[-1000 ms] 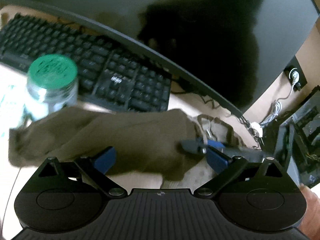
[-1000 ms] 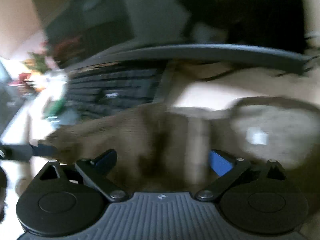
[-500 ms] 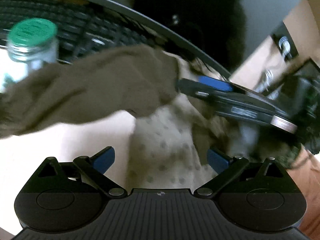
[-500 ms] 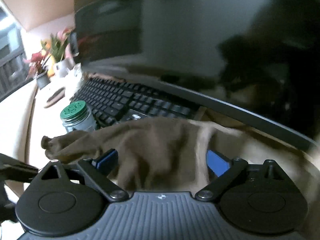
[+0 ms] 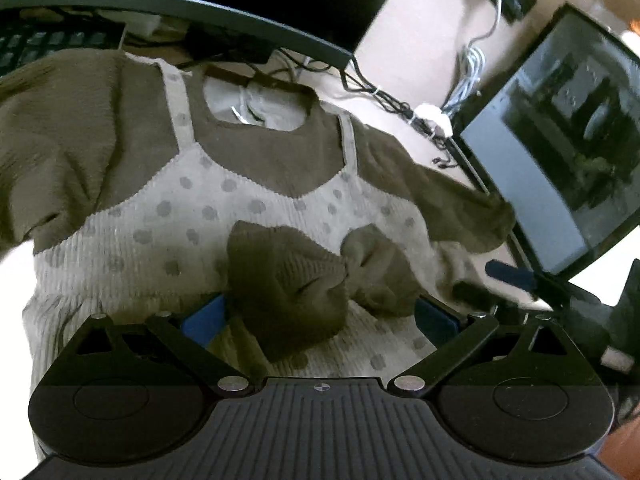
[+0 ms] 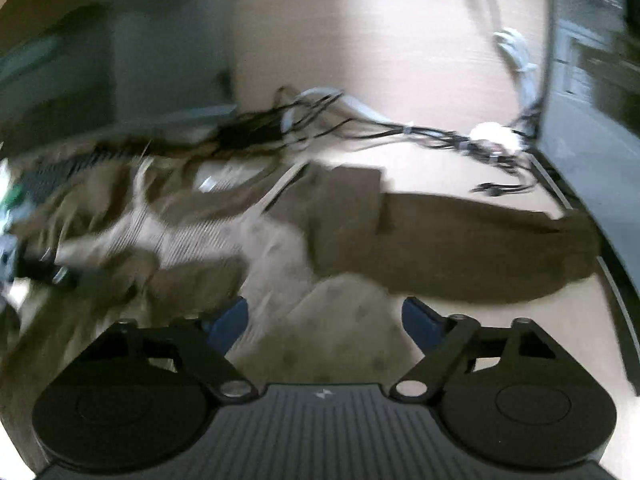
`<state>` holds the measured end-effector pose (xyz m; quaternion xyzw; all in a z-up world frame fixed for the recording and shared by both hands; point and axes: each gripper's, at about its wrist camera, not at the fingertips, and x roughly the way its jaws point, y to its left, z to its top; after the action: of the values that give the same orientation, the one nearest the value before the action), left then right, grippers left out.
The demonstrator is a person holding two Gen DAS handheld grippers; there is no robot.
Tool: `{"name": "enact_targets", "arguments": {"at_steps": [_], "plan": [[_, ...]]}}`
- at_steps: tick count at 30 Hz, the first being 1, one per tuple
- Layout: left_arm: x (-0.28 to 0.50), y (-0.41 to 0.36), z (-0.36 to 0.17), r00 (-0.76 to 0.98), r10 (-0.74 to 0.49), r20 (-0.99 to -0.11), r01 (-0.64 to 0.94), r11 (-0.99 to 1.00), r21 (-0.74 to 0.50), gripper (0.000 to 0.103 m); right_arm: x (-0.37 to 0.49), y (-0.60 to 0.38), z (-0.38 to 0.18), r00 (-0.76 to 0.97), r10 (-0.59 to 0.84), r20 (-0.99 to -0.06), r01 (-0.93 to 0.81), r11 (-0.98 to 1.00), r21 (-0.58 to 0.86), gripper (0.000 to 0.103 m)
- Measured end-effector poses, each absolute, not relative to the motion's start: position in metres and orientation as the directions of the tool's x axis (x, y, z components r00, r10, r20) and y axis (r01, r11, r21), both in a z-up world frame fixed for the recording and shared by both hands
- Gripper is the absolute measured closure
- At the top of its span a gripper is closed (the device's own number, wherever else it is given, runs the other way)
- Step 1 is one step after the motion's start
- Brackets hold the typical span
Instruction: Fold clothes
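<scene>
A small garment (image 5: 248,216) lies face up on the desk: cream dotted front, brown top and sleeves, and a brown bow (image 5: 320,272) at the waist. My left gripper (image 5: 320,316) is open just above the bow, its blue pads either side of it. The garment's right sleeve (image 5: 460,208) stretches toward a monitor. In the blurred right wrist view the same garment (image 6: 280,248) lies ahead, its sleeve (image 6: 480,248) spread to the right. My right gripper (image 6: 324,320) is open over the cream hem and holds nothing. Its tip shows in the left wrist view (image 5: 516,276).
A curved monitor (image 5: 200,4) stands behind the garment, with a keyboard (image 5: 36,46) at far left. A second screen (image 5: 560,152) stands at the right. Tangled cables (image 6: 400,132) run along the desk behind the collar. Bare desk (image 6: 500,328) lies right of the hem.
The garment was held up in the air between both grippers; now it lies spread on the desk and both grippers are empty. Both views have swung to the right, away from the green-lidded jar.
</scene>
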<state>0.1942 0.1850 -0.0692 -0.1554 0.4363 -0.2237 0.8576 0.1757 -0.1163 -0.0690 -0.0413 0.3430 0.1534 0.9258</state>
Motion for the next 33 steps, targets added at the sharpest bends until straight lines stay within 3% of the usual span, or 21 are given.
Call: {"name": "enact_targets", "arguments": {"at_steps": [3, 11, 14, 16, 18, 20, 26, 27, 30, 33], "plan": [[0.192, 0.184, -0.069, 0.509, -0.518, -0.687, 0.275, 0.855, -0.44, 0.0, 0.158, -0.109, -0.087, 0.702, 0.232, -0.673, -0.345, 0.938, -0.037, 0.021], [0.165, 0.189, -0.071, 0.432, -0.605, -0.669, 0.297, 0.796, -0.528, 0.0, 0.101, -0.14, -0.073, 0.626, 0.222, -0.748, -0.327, 0.945, 0.006, 0.022], [0.156, 0.193, -0.071, 0.429, -0.597, -0.678, 0.255, 0.8, -0.544, 0.0, 0.113, -0.168, -0.05, 0.708, 0.134, -0.693, -0.16, 0.987, 0.027, 0.025], [0.157, 0.197, -0.071, 0.433, -0.597, -0.675, 0.215, 0.796, -0.566, 0.0, 0.137, -0.185, -0.045, 0.751, 0.037, -0.659, -0.016, 0.999, 0.037, 0.032], [0.16, 0.197, -0.07, 0.434, -0.59, -0.681, 0.173, 0.796, -0.58, 0.0, 0.158, -0.197, -0.045, 0.767, -0.043, -0.64, 0.096, 0.994, 0.048, 0.056], [0.16, 0.196, -0.066, 0.443, -0.581, -0.683, 0.157, 0.8, -0.579, 0.0, 0.172, -0.204, -0.051, 0.762, -0.087, -0.642, 0.155, 0.987, 0.049, 0.064], [0.149, 0.194, -0.044, 0.493, -0.547, -0.677, 0.164, 0.823, -0.545, 0.0, 0.213, -0.225, -0.068, 0.732, -0.216, -0.646, 0.326, 0.944, 0.053, 0.065], [0.147, 0.196, -0.042, 0.5, -0.539, -0.678, 0.156, 0.826, -0.542, 0.0, 0.219, -0.228, -0.071, 0.724, -0.237, -0.647, 0.354, 0.934, 0.054, 0.07], [0.144, 0.205, -0.041, 0.519, -0.506, -0.688, 0.12, 0.841, -0.528, 0.0, 0.227, -0.23, -0.071, 0.754, -0.164, -0.636, 0.305, 0.945, 0.118, 0.093], [0.143, 0.214, -0.039, 0.537, -0.487, -0.689, 0.09, 0.845, -0.527, 0.0, 0.228, -0.211, -0.056, 0.802, -0.093, -0.59, 0.186, 0.977, 0.099, 0.098]]}}
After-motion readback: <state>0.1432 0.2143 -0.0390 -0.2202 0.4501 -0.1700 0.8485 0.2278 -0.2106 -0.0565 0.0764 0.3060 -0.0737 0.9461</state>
